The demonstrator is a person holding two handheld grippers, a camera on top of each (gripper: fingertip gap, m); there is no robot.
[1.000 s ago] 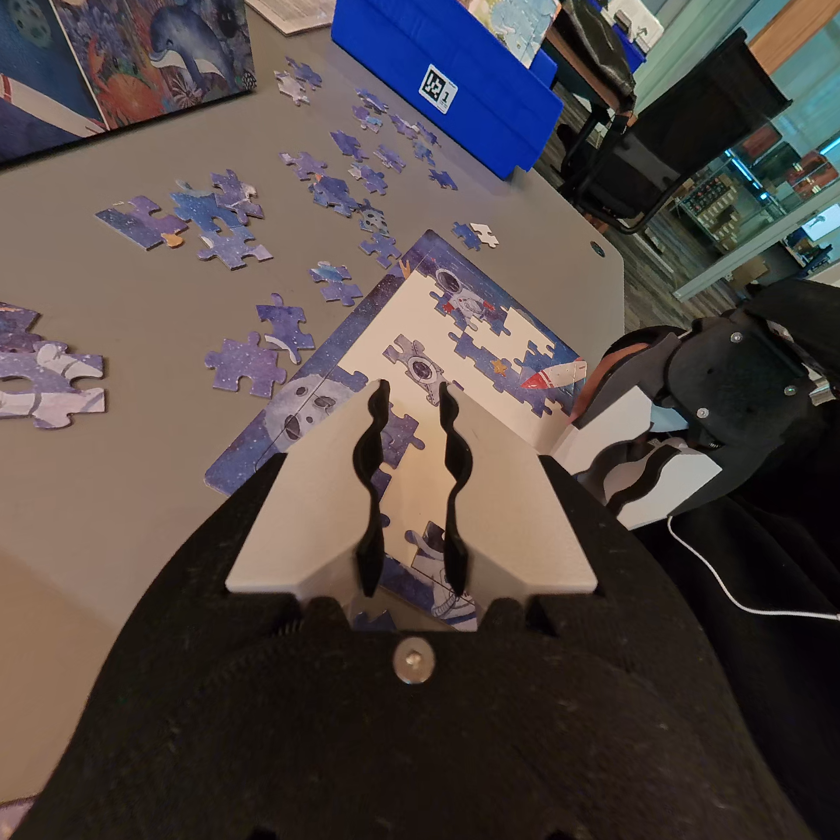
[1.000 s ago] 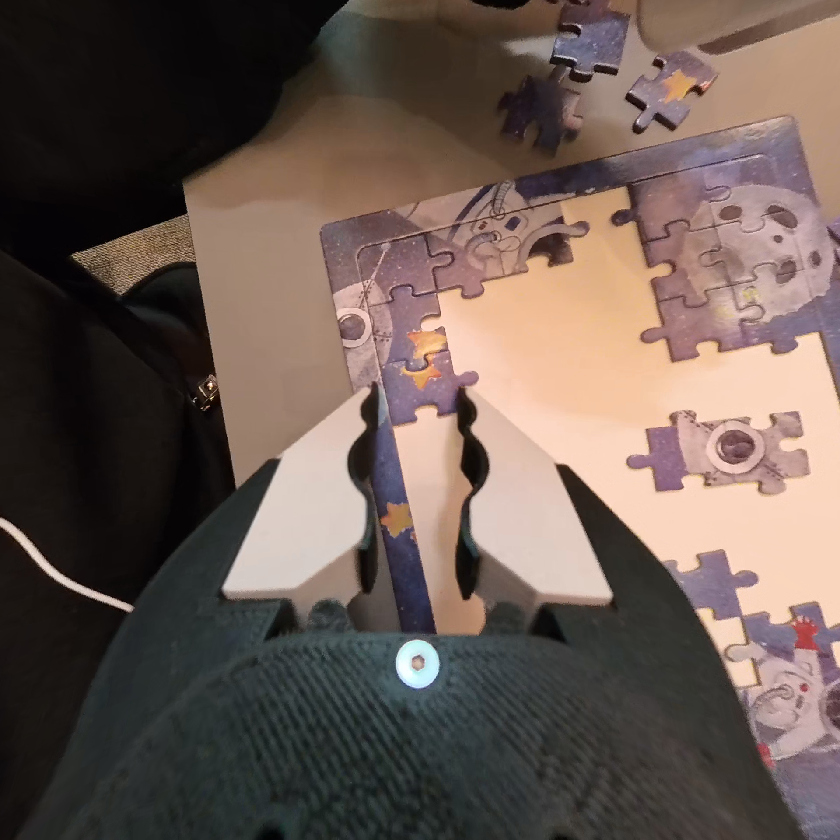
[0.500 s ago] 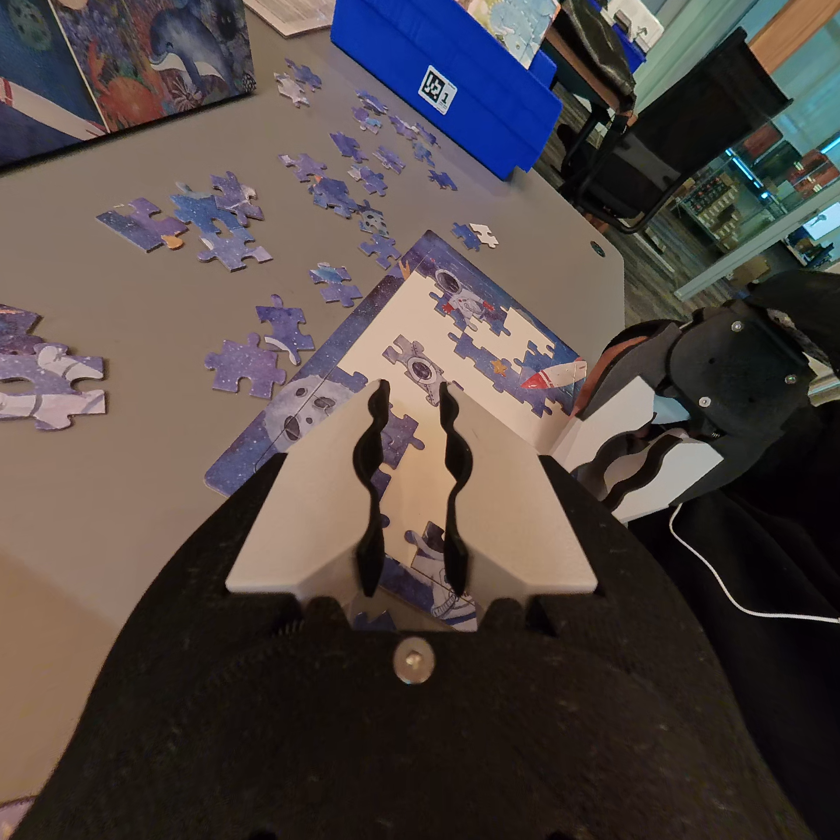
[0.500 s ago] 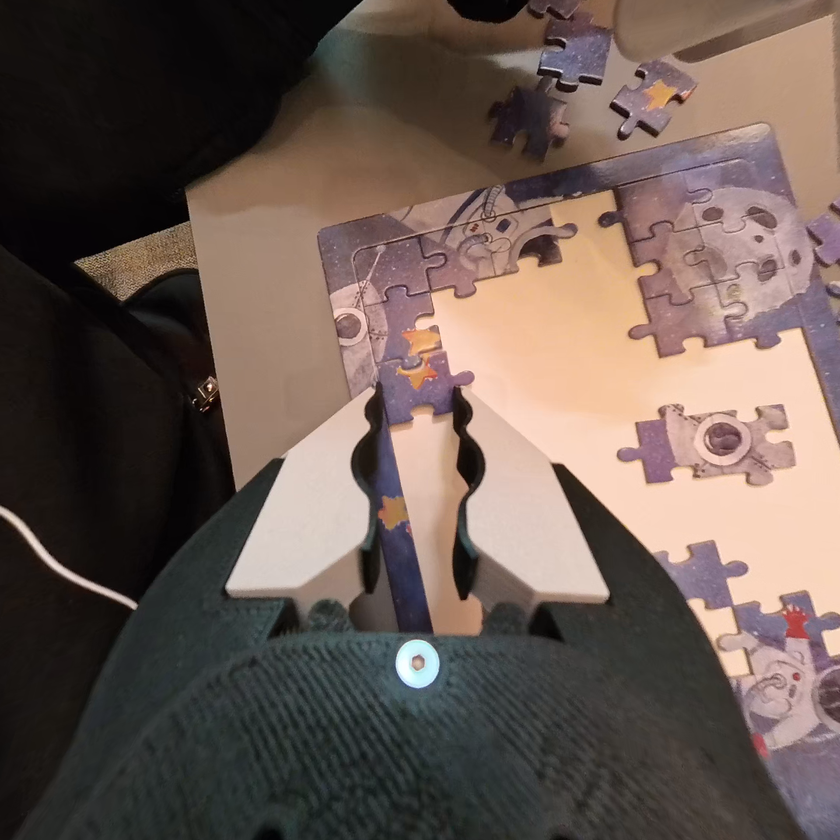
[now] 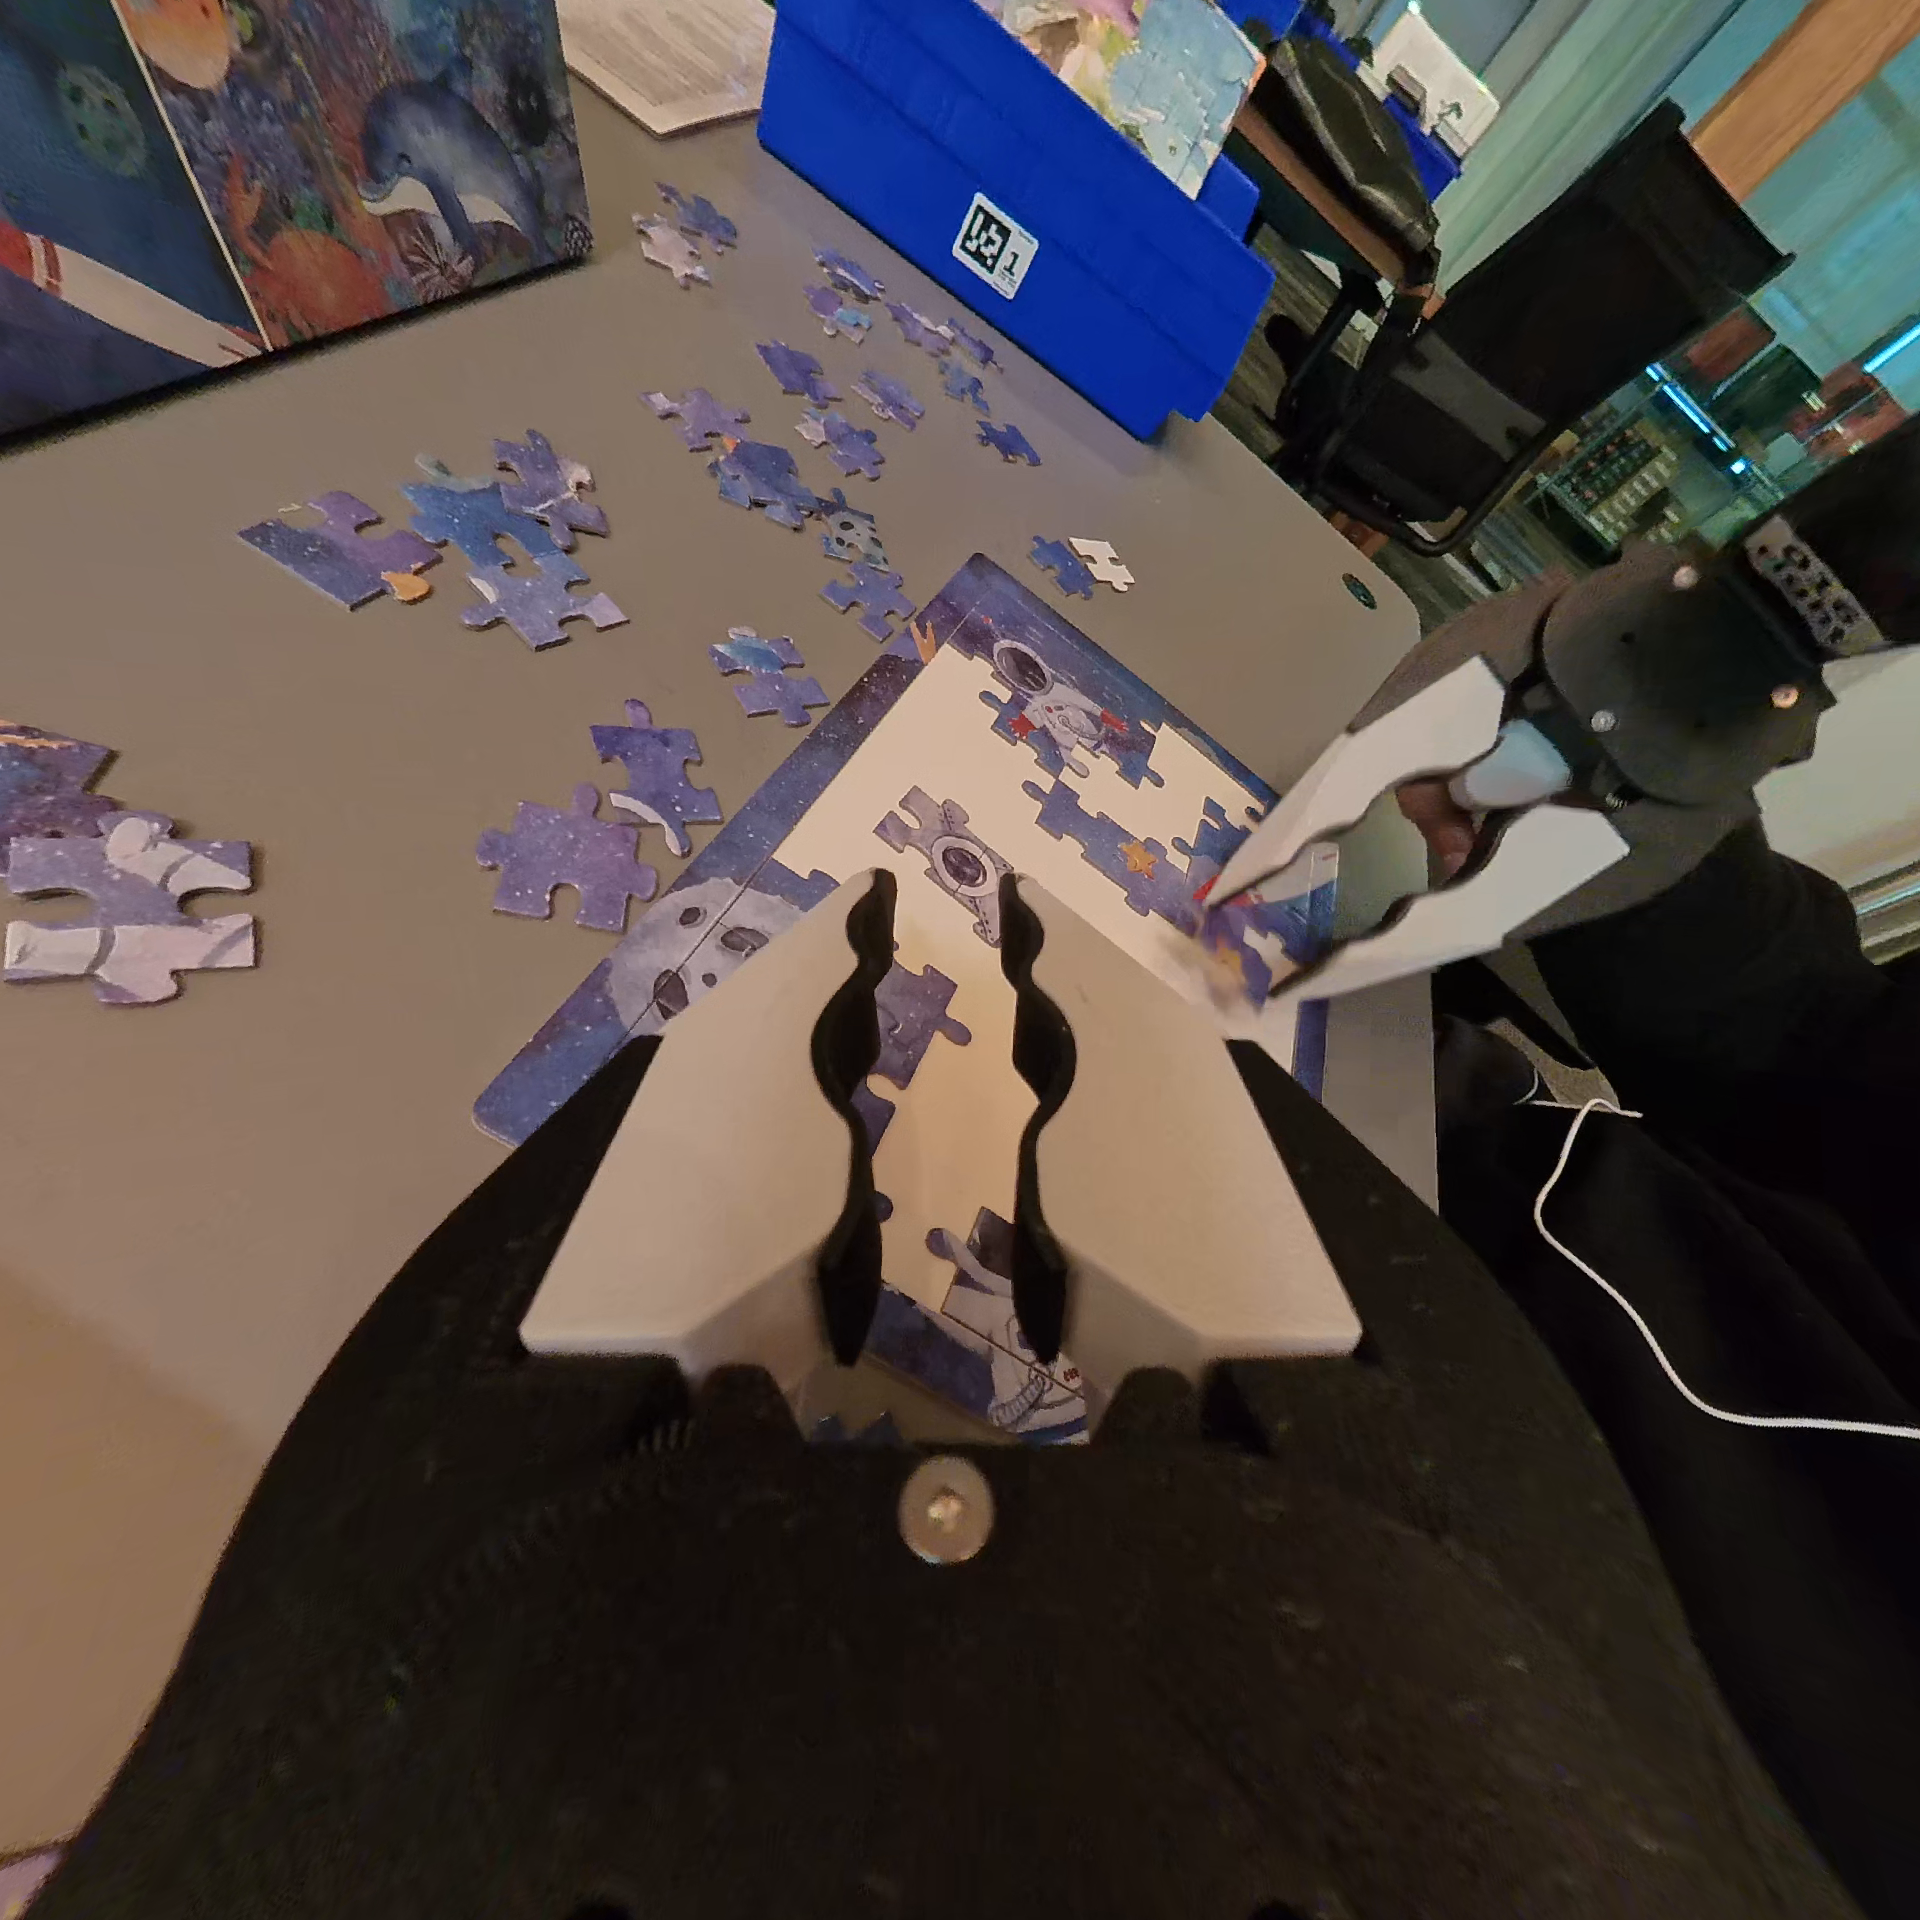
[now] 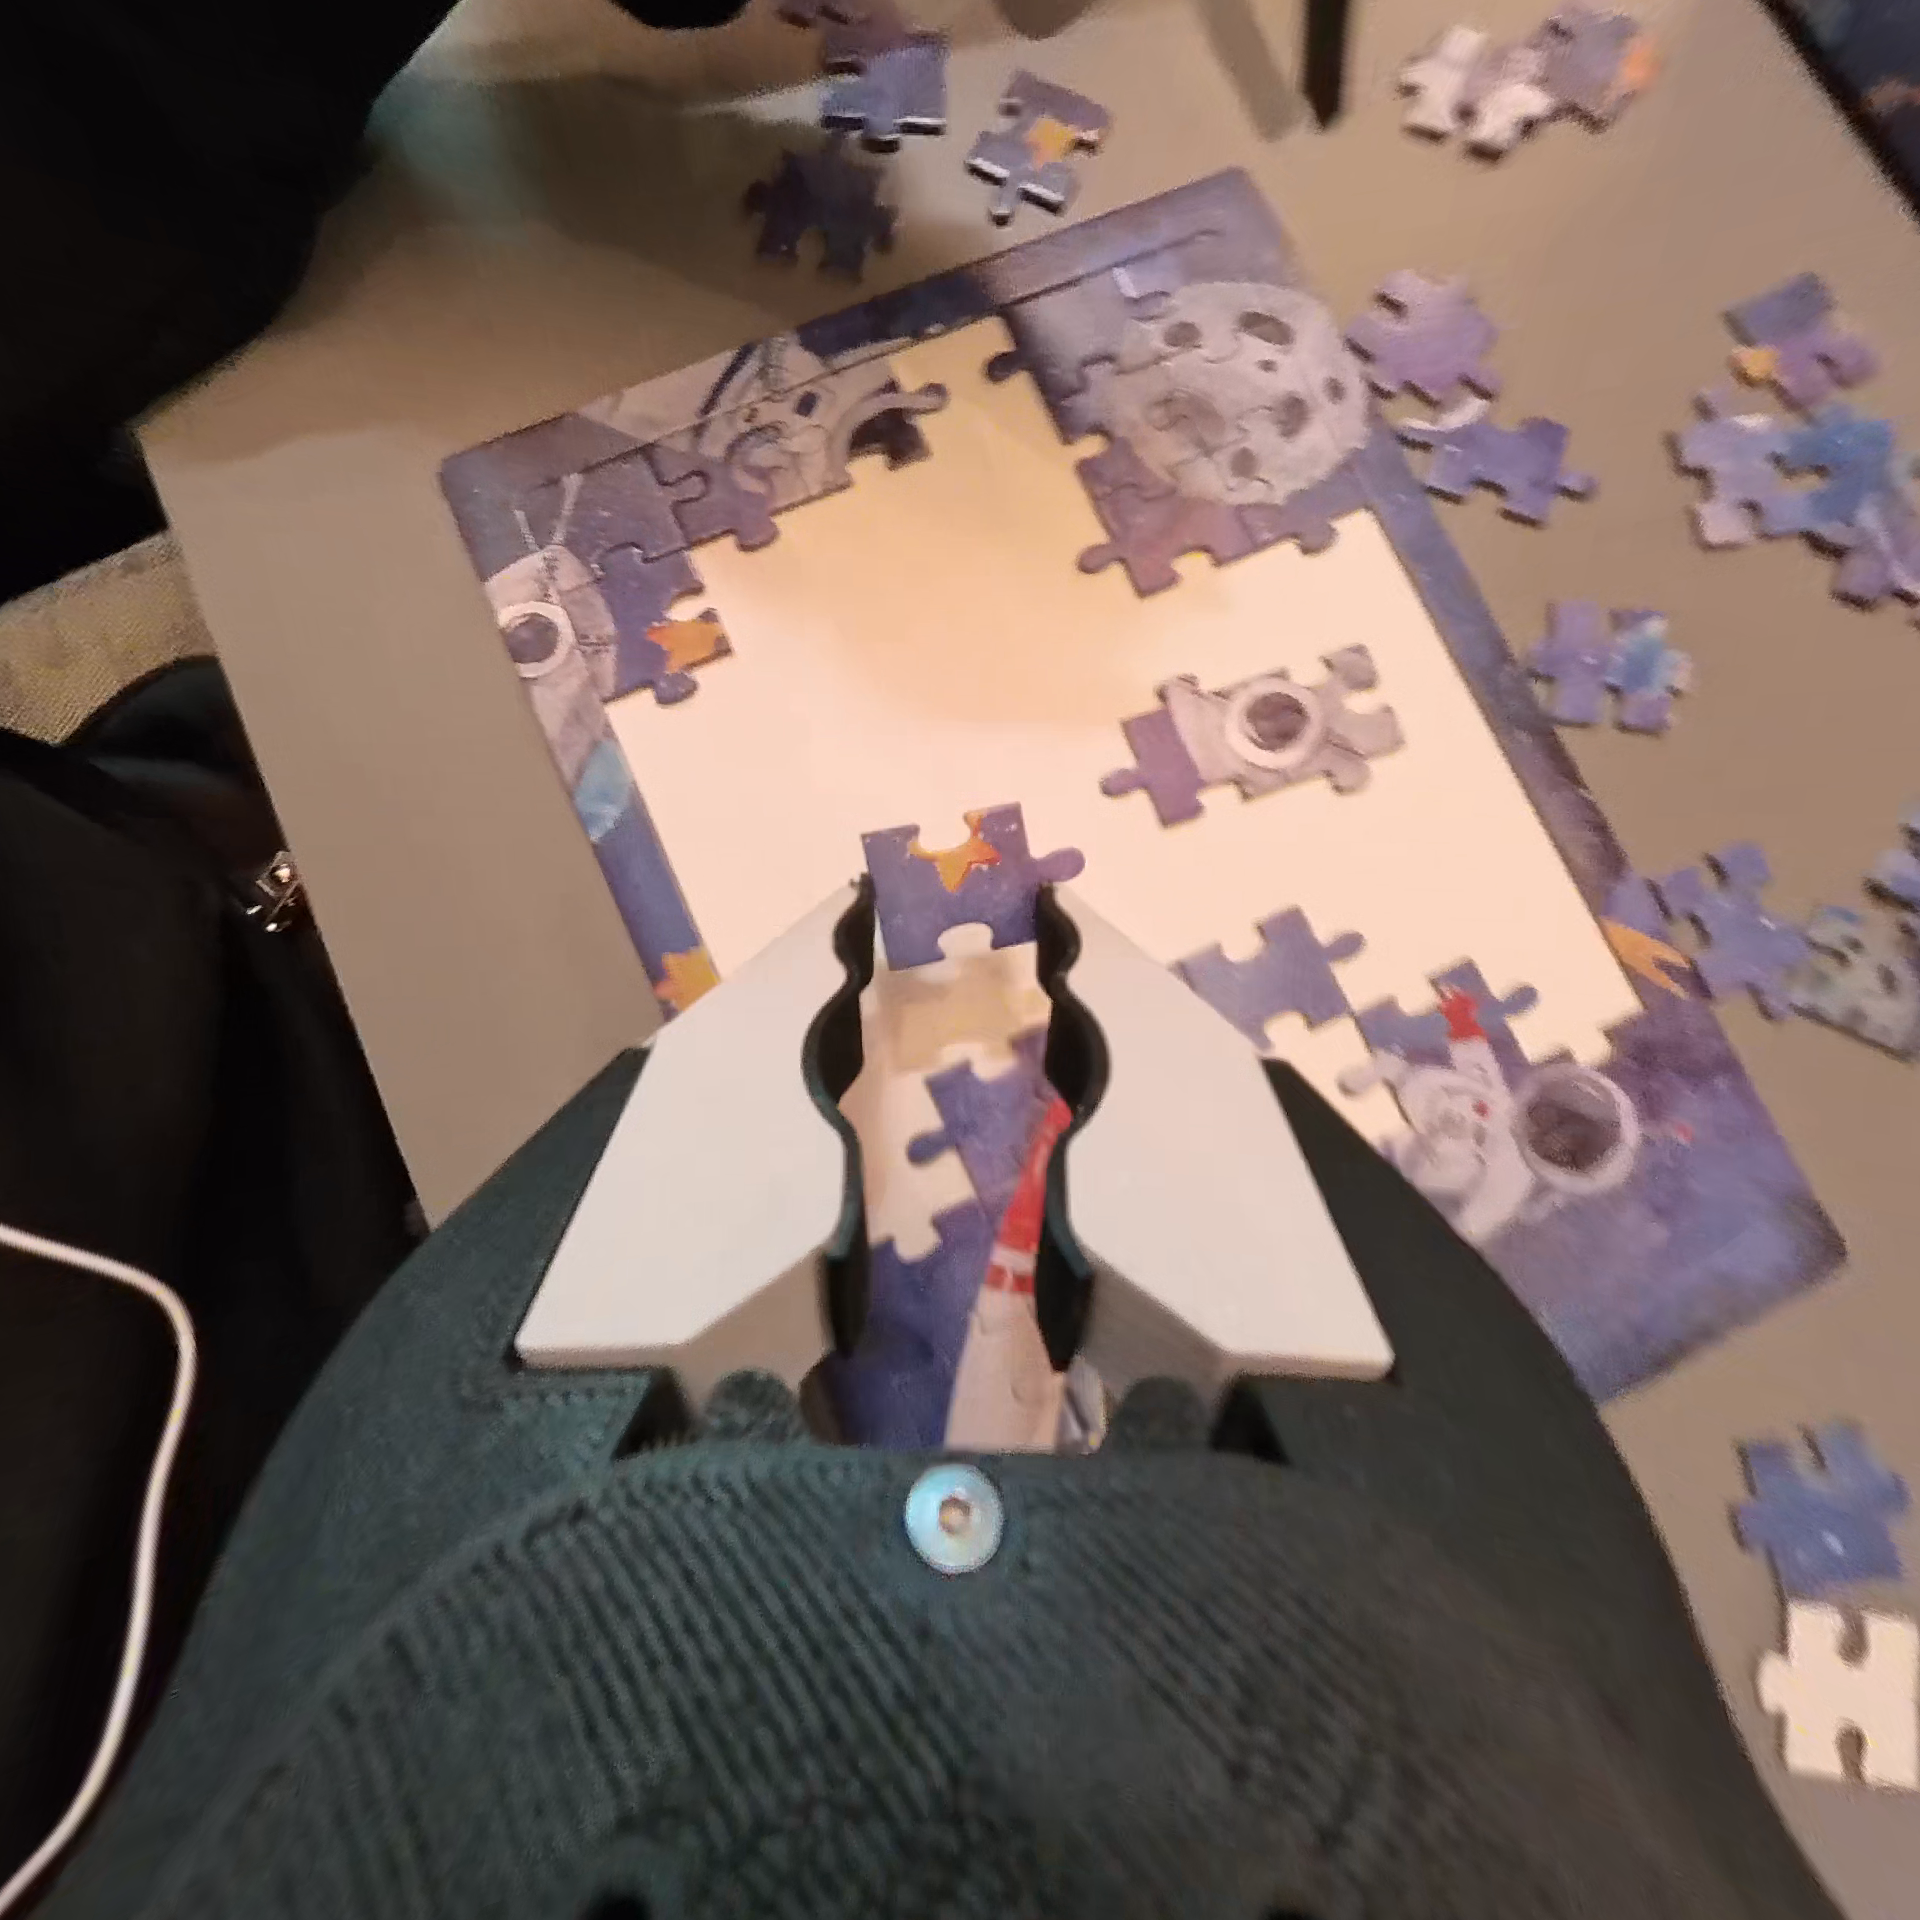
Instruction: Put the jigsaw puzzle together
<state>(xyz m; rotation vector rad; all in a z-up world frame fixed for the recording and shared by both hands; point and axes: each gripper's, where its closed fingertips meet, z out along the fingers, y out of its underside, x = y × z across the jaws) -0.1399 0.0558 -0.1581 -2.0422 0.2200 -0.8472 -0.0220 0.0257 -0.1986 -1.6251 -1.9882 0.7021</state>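
A puzzle board with a blue frame lies on the grey table, partly filled with space-themed pieces. My right gripper is shut on a purple puzzle piece with an orange star and holds it by its side edges above the board's bare cream middle. The left wrist view shows that gripper at the board's near right corner, the piece blurred at its tips. My left gripper is open, with nothing between its pads, and hovers over the board near a moon section.
Several loose purple pieces lie on the table left of and beyond the board. A blue bin and picture boxes stand at the back. The table edge and a dark chair lie to the right. More loose pieces lie at the right. The grippers' ends are close to 12 cm from one another.
My right gripper closed on the star piece at the board's left edge, lifted it out and carried it over the bare middle. My left gripper stayed in place.
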